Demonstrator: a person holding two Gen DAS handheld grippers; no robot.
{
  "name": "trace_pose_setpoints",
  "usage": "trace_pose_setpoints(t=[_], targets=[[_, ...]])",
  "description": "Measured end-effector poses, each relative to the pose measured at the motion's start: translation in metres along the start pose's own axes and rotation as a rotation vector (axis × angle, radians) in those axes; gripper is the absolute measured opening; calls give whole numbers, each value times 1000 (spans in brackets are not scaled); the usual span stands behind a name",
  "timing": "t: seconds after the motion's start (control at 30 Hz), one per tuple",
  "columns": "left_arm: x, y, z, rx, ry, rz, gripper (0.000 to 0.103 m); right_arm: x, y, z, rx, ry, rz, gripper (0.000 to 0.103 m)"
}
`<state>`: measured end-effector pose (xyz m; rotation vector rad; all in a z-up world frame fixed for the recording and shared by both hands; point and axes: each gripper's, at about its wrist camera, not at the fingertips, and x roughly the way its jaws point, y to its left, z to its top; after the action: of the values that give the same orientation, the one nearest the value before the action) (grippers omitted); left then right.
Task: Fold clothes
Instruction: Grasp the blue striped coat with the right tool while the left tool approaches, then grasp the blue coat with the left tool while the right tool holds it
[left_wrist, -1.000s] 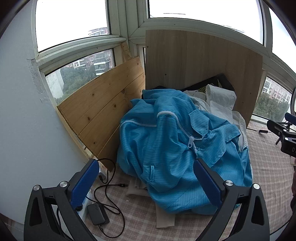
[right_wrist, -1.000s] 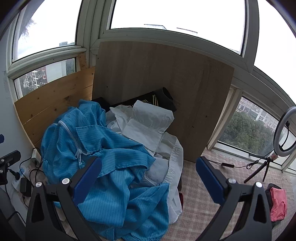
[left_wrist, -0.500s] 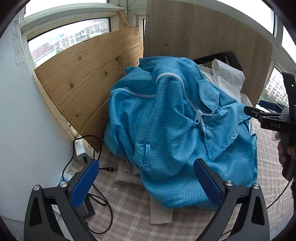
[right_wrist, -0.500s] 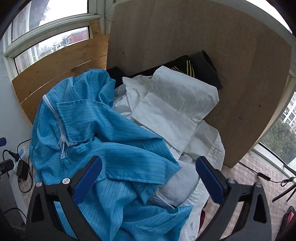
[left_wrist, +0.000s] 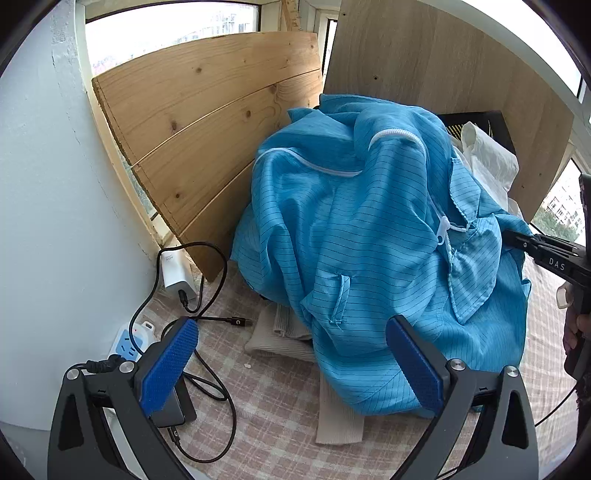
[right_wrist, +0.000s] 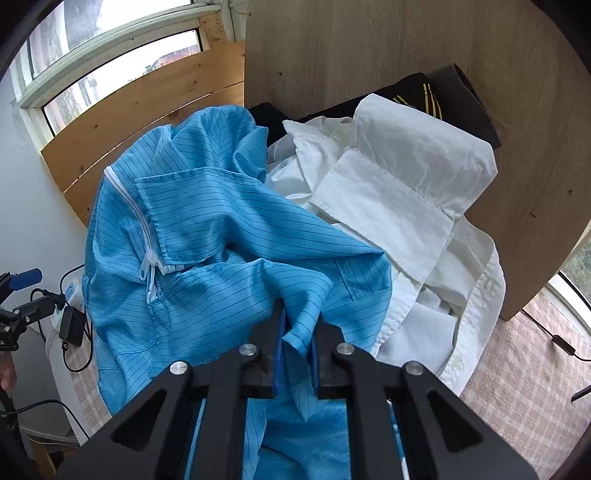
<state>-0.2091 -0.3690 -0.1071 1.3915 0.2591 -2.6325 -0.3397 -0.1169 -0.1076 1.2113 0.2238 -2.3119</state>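
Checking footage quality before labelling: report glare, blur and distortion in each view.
Left wrist view: window blown out white, boards bowed by the fisheye, blue jacket sharp. Right wrist view: window glare milder, black corner vignette, right gripper closing on a jacket fold, in focus, no motion blur.

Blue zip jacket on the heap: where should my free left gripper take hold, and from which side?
Take the blue jacket by its loose lower hem, nearest the open left gripper, coming from in front and above. The right gripper is closing on a fold at the far side.
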Motion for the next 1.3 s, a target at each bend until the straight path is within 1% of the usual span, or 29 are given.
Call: trace_pose_setpoints(t=[0.17, 0.3, 0.43, 0.5, 0.57, 0.67, 0.77, 0.87, 0.93, 1.0, 1.03, 1.13, 1.2, 1.23, 1.27, 1.3], targets=[[-4, -12, 2, 40, -16, -10, 102, -23, 5, -13, 79, -29, 135, 5], [-6, -18, 1, 61, -17, -17, 102, -39, 17, -21, 102, -59, 187, 5], [-8, -22, -1, 75, -19, -19, 102, -57, 23, -15, 102, -112, 231, 4], [-9, -24, -3, 77, -17, -31, 102, -71, 20, -9, 128, -138, 266, 4], [-12, -28, -5, 78, -16, -63, 102, -82, 21, -1, 136, -160, 304, 4], [-20, -46, -13, 88, -12, -169, 102, -98, 34, 12, 72, -193, 276, 4], [-26, -76, -21, 125, 1, -273, 102, -106, 49, 23, 25, -198, 299, 4], [-29, -108, -24, 158, -4, -321, 102, -109, 66, 30, -26, -199, 314, 4], [-29, -128, -23, 183, -30, -295, 102, -109, 76, 34, -48, -200, 324, 4], [-25, -142, -21, 189, -49, -230, 102, -110, 83, 36, -65, -204, 337, 4], [-22, -146, -19, 181, -52, -216, 102, -111, 85, 37, -67, -205, 345, 4], [-12, -143, -17, 139, -48, -262, 101, -113, 89, 40, -72, -207, 362, 4], [-5, -137, -17, 110, -45, -296, 91, -113, 89, 41, -75, -208, 356, 4], [-3, -131, -18, 97, -40, -307, 73, -113, 88, 41, -75, -206, 356, 4], [-2, -125, -19, 86, -32, -315, 58, -113, 87, 40, -72, -204, 356, 4], [-1, -119, -20, 83, -28, -314, 55, -113, 84, 38, -66, -205, 351, 4]])
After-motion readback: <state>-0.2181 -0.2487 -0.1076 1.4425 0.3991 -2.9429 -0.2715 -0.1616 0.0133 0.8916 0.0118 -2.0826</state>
